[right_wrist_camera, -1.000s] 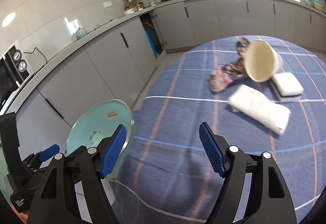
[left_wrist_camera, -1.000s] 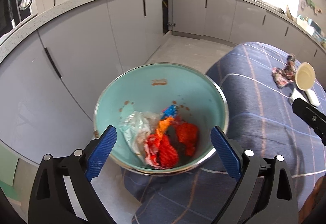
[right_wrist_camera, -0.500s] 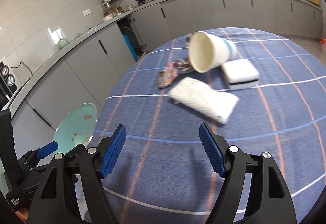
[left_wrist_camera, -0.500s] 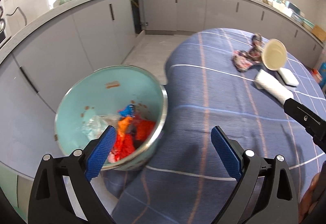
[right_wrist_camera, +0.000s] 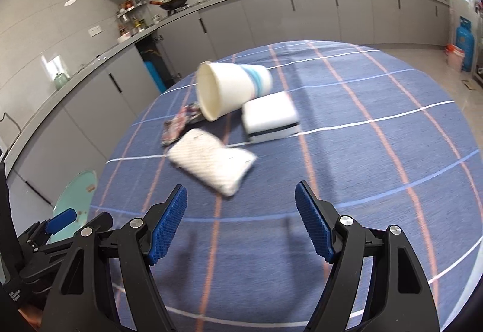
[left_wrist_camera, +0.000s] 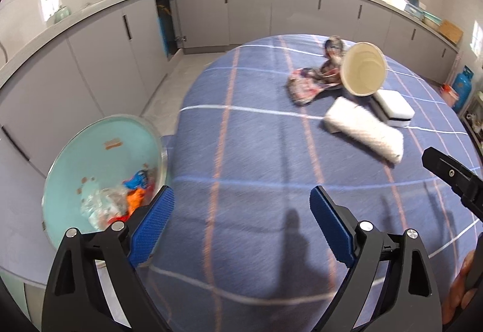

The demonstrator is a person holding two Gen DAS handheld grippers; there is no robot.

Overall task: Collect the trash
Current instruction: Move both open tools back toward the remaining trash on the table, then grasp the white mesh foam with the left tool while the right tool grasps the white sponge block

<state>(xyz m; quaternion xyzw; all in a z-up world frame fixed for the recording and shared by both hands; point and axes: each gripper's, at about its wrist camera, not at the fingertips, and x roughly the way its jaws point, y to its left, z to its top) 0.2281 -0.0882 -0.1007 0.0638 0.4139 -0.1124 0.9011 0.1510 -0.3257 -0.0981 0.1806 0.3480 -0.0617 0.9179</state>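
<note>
A teal bin stands beside the table at lower left, with crumpled colourful trash in it. On the blue checked tablecloth lie a tipped paper cup, a crumpled patterned wrapper, a white tissue pack and a white block with a dark base. My left gripper hangs over the cloth near the bin, its jaws closing slightly with nothing between them. My right gripper is open and empty, just short of the tissue pack, with the cup and block beyond.
Grey kitchen cabinets and a counter curve around the far side, with floor between them and the table. A blue gas cylinder stands at far right. The left gripper's body shows at lower left in the right wrist view.
Both grippers have swung right, away from the bin and over the table. The cup, wrapper, tissue pack and block now appear nearer. The left jaws stand slightly narrower.
</note>
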